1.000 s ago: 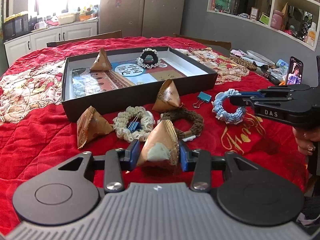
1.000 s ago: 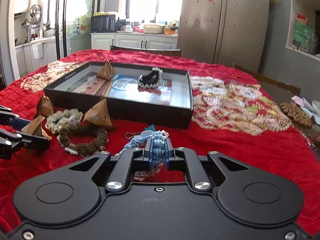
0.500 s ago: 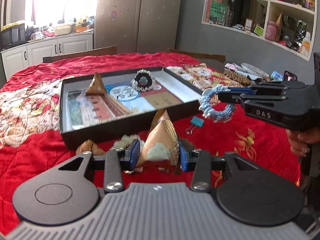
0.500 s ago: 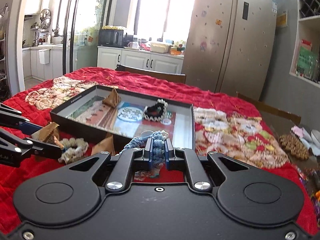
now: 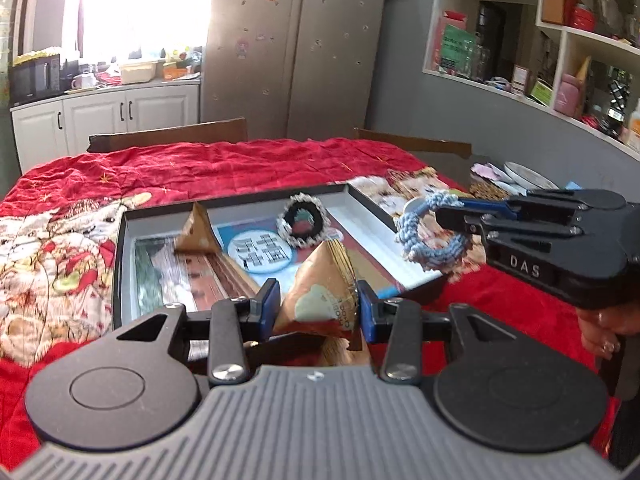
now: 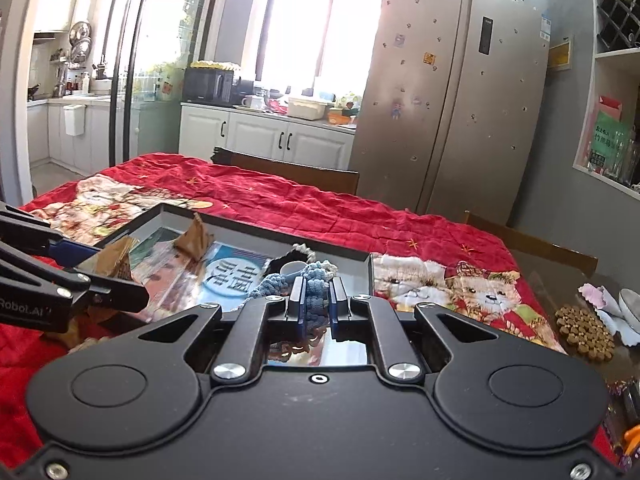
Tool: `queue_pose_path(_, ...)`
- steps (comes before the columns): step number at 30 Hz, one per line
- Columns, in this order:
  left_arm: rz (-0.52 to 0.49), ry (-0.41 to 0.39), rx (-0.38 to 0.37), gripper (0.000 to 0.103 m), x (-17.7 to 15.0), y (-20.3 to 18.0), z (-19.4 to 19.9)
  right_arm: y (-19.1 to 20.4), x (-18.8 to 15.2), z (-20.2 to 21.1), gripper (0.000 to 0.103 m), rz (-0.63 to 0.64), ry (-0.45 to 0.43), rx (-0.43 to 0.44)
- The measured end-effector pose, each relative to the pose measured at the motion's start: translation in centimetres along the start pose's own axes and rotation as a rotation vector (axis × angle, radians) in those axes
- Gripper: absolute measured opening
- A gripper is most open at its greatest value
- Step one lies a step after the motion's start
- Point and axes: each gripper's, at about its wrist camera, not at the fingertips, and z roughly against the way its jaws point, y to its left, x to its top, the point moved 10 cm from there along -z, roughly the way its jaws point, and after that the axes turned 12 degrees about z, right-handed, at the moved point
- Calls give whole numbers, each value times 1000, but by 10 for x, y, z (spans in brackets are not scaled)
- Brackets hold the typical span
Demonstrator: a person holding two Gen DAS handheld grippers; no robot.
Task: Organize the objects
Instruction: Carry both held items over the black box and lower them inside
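Observation:
My left gripper [image 5: 316, 306] is shut on a brown pyramid-shaped packet [image 5: 320, 292] and holds it in the air above the near part of the black tray [image 5: 118, 248]. The same packet [image 6: 112, 260] shows at the left of the right wrist view. My right gripper [image 6: 317, 300] is shut on a light blue knitted hair ring [image 6: 316, 280]. That ring [image 5: 430, 236] hangs over the tray's right wall [image 5: 372, 210]. Inside the tray lie another brown pyramid packet [image 5: 196, 230] and a black-and-white hair ring [image 5: 302, 220].
The tray rests on a red patterned cloth [image 5: 208, 168] over the table. Wooden chair backs [image 5: 168, 138] stand at the far edge. A brown beaded mat [image 6: 586, 330] and small dishes [image 5: 524, 176] lie to the right. A person's hand [image 5: 604, 330] holds the right gripper.
Both grippers have risen and moved forward with their loads, from above the loose items in front of the tray to over the tray itself.

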Motion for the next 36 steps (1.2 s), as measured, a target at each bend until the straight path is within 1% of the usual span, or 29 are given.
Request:
queue_pose_path(7,25,-7,41,45,25,8,-31,-10,11,-40,11,1,32,-26)
queue_pose_path(12,42,-6,69,45,40,12,-58,-18,15,-73,11,-32,57,-39)
queue_pose_path(15,47,-11,97,45,48,16,-74,-23,15,-92,11,-40,71,-49)
queue_pose_path(18,58,-9,125,45,54,22,-90,-30,16,-110,11,-77,84,-52)
queue_pose_path(24,85,-5,158,45,57,30,-115,-43,11,-140,11,-144,108,-57)
queue_pose_path(28,105,-2,165,45,59,36,-127,-47,6,-154,11,-180,112,-55)
queue_pose_path(33,115,-1,179,45,59,43,-136,-48,-3,-164,11,-206,115,-57)
queue_pose_path(36,126,2,178,45,57,48,-140,-45,-8,-170,11,-217,116,-43)
